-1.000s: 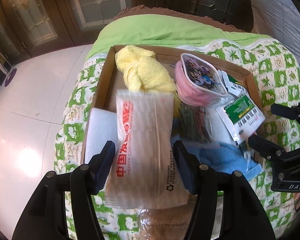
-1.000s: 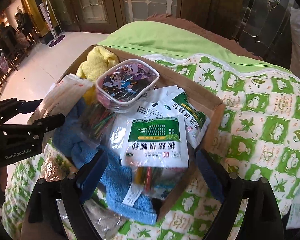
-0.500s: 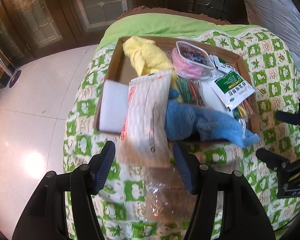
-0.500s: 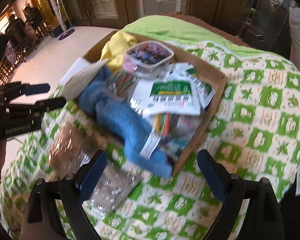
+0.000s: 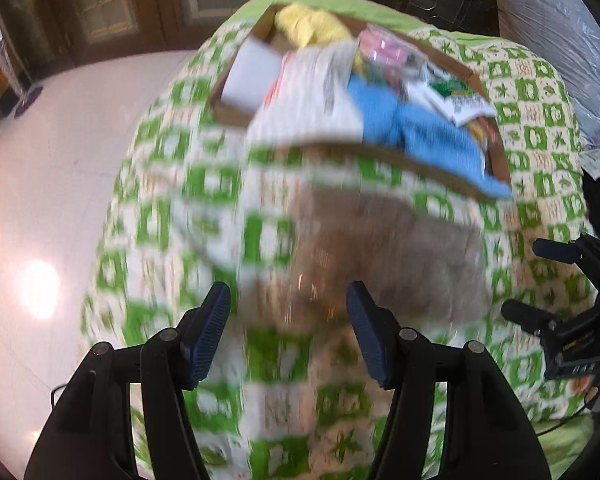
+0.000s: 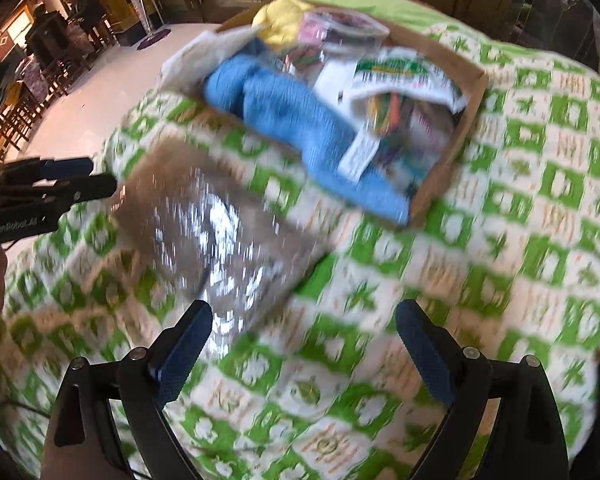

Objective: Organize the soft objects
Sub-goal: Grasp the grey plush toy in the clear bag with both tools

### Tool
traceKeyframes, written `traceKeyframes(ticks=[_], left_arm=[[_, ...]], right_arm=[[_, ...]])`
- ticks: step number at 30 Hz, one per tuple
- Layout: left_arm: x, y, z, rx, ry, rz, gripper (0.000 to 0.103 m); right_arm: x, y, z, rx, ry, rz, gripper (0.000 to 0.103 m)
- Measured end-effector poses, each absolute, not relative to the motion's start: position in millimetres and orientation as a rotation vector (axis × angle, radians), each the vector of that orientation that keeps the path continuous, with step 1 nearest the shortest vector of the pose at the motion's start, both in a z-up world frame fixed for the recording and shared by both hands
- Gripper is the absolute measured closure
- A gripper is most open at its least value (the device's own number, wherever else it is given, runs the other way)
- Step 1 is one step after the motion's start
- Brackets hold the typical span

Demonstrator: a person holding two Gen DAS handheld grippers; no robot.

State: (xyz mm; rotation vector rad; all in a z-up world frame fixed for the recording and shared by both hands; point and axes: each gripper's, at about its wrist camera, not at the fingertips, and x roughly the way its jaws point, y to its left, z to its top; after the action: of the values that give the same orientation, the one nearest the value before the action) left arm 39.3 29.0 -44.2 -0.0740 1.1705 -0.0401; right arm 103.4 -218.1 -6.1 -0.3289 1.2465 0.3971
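A cardboard box point(image 5: 380, 156) on the green patterned bedspread point(image 5: 160, 216) holds a yellow towel point(image 5: 308, 26), a blue towel point(image 5: 420, 128) that hangs over its near wall, a white paper bag point(image 5: 312, 92), a pink pouch point(image 5: 384, 46) and green-white sachets point(image 5: 456, 96). In front of the box lies a clear plastic bag with something brown inside point(image 5: 380, 248), also the shiny bag point(image 6: 212, 220). My left gripper point(image 5: 290, 332) hovers open over the bag's near end. My right gripper point(image 6: 304, 344) stands open above bare bedspread, right of the bag. Both views are blurred.
White tiled floor point(image 5: 40, 160) lies left of the bed. A plastic-wrapped bundle point(image 5: 560, 32) sits at the far right. Wooden doors stand behind. People sit at a table point(image 6: 64, 16) far back left. Each gripper shows in the other's view: right point(image 5: 560, 312), left point(image 6: 48, 184).
Both grippers have drawn back from over the box towards the near part of the bed. The box now sits farther up the views, and the brown bag lies just ahead of the fingers.
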Motion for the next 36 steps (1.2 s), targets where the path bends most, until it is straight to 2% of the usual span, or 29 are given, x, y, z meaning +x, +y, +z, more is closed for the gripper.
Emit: traceKeyframes(ticks=[6,10,22,36], left_arm=[[24,24,-54,-0.073,1.18,-0.07,0.044],[27,11,-51,-0.015,1.167,-0.108,0.035],[45,-5,-66,0.08,1.205,-0.098,0.035],[56,-30,-71,0.18,1.201,-0.098,0.035]], right_arm=[[96,-223,-26,-0.323,1.288,0.403,0.008],[97,-219,-22,-0.35,1.26,0.416,0.008],[96,-182,-34,-0.563,1.196,0.45,0.008],[105,-164,-46,-0.607,1.198,0.496,0.007]])
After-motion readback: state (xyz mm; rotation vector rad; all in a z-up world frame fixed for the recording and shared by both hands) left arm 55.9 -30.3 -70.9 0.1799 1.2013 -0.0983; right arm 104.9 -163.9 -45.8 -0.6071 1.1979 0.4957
